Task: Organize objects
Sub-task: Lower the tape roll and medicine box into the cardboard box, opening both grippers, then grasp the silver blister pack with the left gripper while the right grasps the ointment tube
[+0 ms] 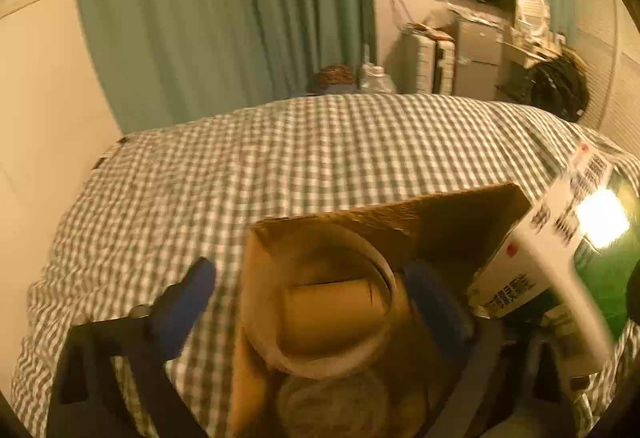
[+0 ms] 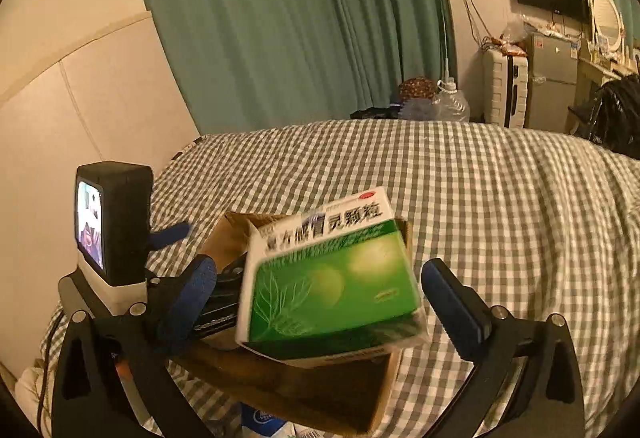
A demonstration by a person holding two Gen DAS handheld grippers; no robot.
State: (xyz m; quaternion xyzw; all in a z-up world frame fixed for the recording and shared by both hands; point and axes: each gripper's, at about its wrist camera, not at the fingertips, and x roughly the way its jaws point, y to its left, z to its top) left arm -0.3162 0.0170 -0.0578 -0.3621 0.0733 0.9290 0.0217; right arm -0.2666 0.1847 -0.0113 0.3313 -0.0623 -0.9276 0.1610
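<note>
While the cardboard box (image 2: 304, 378) on the checked bedspread (image 2: 500, 197) already holds a tape roll (image 1: 320, 302), the green medicine box (image 2: 332, 278) sits tilted across its rim between the right gripper's (image 2: 320, 298) spread, unclenched fingers, and the left gripper (image 1: 316, 298) also gapes wide, astride the box wall, so sorting looks unfinished.

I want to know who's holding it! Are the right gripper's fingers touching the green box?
Apart. The right wrist view shows open gaps between both fingers and the green box.
</note>
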